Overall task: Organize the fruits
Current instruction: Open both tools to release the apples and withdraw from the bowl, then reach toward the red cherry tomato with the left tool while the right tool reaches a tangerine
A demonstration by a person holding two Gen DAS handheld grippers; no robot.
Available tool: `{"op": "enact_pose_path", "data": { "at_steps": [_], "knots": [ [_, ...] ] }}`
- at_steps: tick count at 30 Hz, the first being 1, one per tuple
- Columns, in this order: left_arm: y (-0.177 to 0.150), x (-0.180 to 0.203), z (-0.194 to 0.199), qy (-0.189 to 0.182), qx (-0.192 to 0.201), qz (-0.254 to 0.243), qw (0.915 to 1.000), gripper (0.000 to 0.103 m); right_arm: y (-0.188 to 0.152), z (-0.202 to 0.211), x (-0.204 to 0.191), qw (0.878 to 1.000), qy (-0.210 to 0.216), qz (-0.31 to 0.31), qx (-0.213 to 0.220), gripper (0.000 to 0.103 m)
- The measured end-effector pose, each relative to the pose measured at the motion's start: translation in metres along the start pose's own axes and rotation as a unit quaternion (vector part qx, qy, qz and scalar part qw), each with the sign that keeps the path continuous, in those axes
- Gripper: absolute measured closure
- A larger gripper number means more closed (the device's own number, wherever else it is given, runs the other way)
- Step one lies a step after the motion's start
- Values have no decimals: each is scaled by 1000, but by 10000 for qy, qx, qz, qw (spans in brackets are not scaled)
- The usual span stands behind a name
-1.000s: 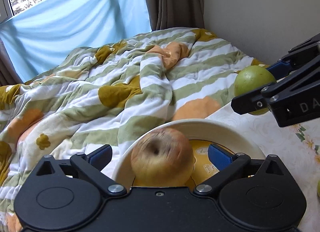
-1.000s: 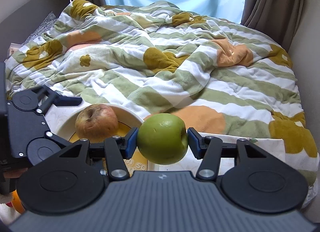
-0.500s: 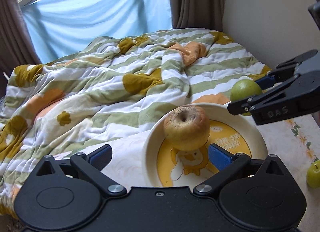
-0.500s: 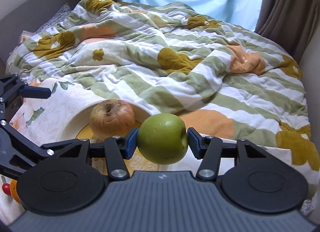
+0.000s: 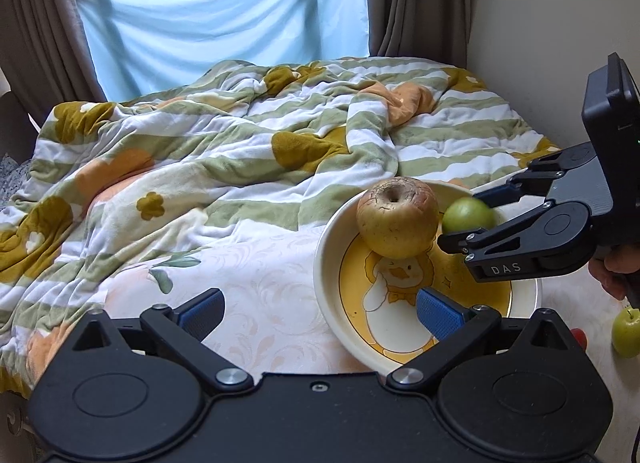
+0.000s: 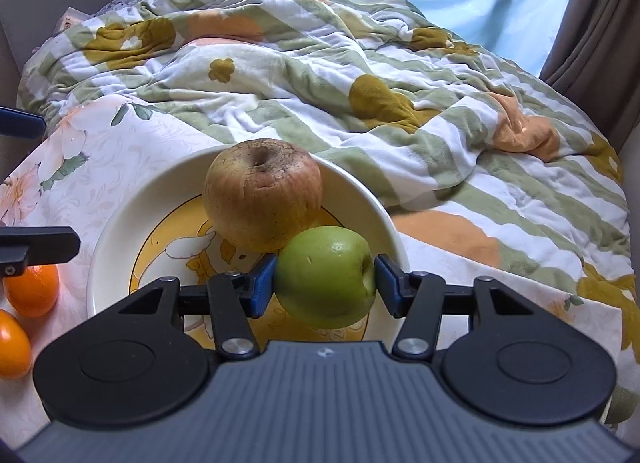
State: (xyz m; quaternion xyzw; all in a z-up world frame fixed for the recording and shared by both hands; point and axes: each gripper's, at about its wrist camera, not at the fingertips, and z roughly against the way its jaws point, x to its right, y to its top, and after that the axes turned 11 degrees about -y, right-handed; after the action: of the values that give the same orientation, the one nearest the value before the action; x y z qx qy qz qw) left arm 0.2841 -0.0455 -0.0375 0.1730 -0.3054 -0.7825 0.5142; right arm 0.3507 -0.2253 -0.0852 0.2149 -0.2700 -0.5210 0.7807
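While the left gripper (image 5: 318,313) hangs with its blue pads spread and nothing between them, a wrinkled brownish-yellow apple (image 5: 397,217) sits toward the far rim of the cream plate with a yellow duck print (image 5: 326,263), which rests at the bed-side edge of the floral-cloth table (image 5: 256,291). From the right wrist, the right gripper (image 6: 325,283) is clamped on a smooth green apple (image 6: 325,276) above the plate's near right rim, just beside the wrinkled apple. Two oranges (image 6: 32,289) lie by the table's left edge.

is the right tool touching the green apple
Touching. In the right wrist view both blue pads of the right tool press the sides of the green apple, with no gap, holding it over the plate.
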Motion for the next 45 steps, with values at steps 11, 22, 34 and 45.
{"op": "enact_pose_path", "data": {
  "at_steps": [11, 22, 34, 45],
  "knots": [
    [-3, 8, 27, 114, 309, -114, 9994, 0, 0, 31, 8, 9990, -81, -234, 360, 0],
    [-13, 15, 79, 372, 666, 94, 9970, 0, -10, 96, 31, 9946, -32, -1016, 216, 0],
    [-56, 40, 159, 705, 1062, 412, 9910, 0, -39, 192, 29, 9919, -237, -1146, 485, 0],
    [-116, 49, 204, 983, 1044, 907, 9855, 0, -73, 250, -7, 9919, 1, -1044, 728, 0]
  ]
}}
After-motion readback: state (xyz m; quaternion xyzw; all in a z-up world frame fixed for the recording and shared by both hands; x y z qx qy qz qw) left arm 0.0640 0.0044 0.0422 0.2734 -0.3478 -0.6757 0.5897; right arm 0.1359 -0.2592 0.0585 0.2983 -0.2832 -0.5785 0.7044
